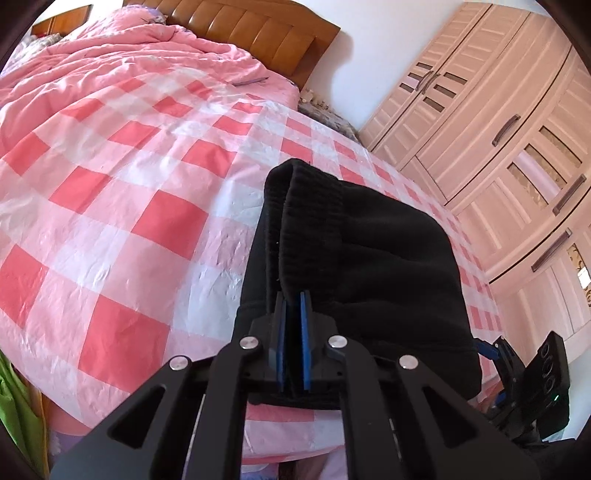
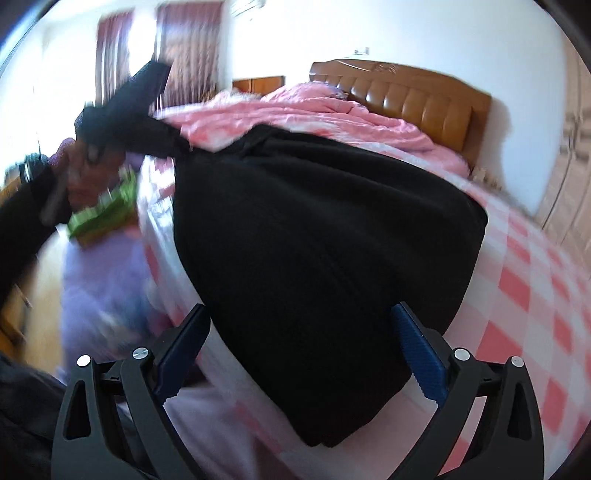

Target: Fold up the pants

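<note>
A bed with a pink-and-white checked cotton sheet (image 1: 122, 206) fills the left and middle of the left wrist view, with a rumpled plain pink quilt (image 1: 122, 55) heaped at upper left against a tan padded leather headboard (image 1: 240, 26). A pale pink panelled wardrobe with dark bar handles (image 1: 509, 122) takes the right side.

The black knitted fleece pants (image 1: 369, 266) lie on the sheet near the bed's lower edge, centre right of that view. The left gripper (image 1: 293, 321) has its blue-padded fingers pressed together on the ribbed hem, pinching it.

In the right wrist view, which is motion-blurred, the pants (image 2: 314, 258) spread as a dark mound across the centre. The right gripper (image 2: 299, 343) has its fingers spread wide on either side of the cloth, apparently not touching it. At upper left hang dark red curtains (image 2: 188, 51), with a green patterned cloth (image 2: 107, 210) below them.
</note>
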The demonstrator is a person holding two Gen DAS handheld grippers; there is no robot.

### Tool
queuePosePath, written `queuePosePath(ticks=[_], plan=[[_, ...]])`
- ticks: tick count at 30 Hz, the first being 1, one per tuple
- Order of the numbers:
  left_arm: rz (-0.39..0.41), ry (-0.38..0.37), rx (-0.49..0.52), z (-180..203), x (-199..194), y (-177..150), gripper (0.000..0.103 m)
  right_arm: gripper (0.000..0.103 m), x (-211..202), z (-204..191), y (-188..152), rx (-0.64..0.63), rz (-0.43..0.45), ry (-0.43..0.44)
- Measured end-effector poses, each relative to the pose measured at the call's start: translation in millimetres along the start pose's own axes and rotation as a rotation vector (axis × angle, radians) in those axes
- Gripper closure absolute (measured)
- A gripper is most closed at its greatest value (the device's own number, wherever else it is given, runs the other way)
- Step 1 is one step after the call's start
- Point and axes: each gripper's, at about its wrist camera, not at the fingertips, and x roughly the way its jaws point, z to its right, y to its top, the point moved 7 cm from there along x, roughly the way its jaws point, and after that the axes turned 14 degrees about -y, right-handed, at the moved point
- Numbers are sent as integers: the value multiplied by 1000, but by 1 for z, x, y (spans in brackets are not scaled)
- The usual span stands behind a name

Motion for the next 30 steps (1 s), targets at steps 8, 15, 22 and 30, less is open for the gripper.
queuePosePath(ticks=[8, 15, 22, 30], plan=[[197, 406, 189, 48, -55, 26, 21, 5, -40, 33, 42, 80, 121, 106], [44, 135, 334, 127, 22, 20, 18, 5, 11, 107, 91, 402, 89, 275], [4, 230, 262, 57, 54, -6, 25, 5, 108, 67, 134, 345, -187, 419], [5, 169, 253, 46, 55, -3, 24, 4, 192, 66, 130, 324, -321, 270]])
